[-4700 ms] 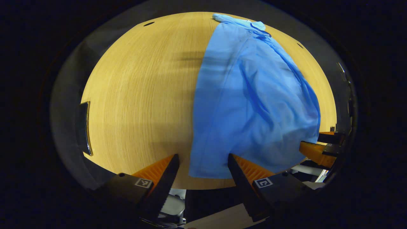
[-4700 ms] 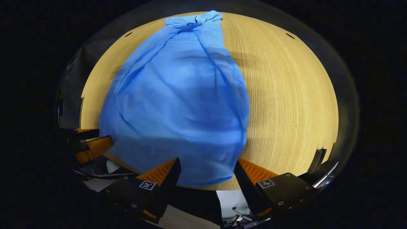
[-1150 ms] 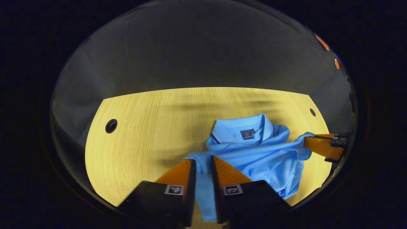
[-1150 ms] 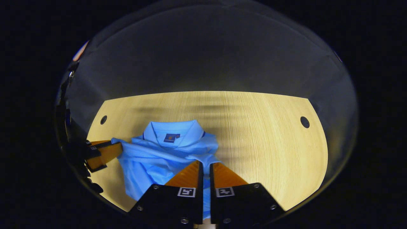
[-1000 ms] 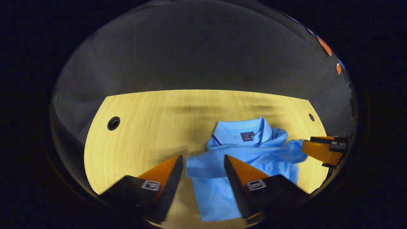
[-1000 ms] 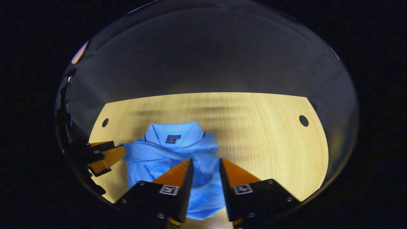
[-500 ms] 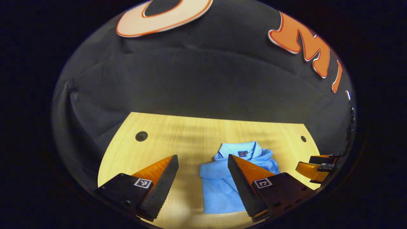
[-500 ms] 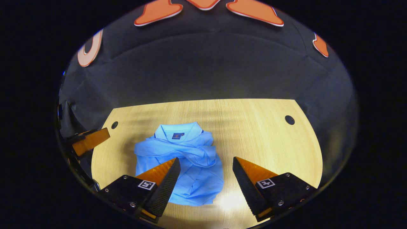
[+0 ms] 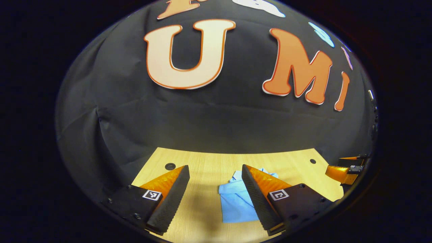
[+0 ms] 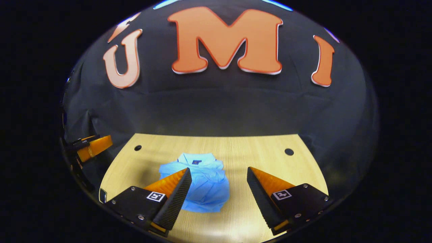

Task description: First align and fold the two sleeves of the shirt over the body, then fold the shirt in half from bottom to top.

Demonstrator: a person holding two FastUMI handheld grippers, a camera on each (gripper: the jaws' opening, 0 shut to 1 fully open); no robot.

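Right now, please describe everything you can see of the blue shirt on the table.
The shirt is a light blue polo of soft cloth. It lies on the wooden table as a folded, somewhat rumpled bundle. The collar lies at the far end and carries a small dark tag inside. Wrinkled layers cross the body below it. Both grippers are open and hold no cloth; whether they touch it cannot be told.

Left gripper (image 9: 215,177): jaws spread wide, empty, raised and pointing forward; in the right gripper view it shows at the far left edge (image 10: 90,145).
Right gripper (image 10: 219,180): jaws spread wide, empty, raised and pointing forward; in the left gripper view it shows at the far right edge (image 9: 344,167).
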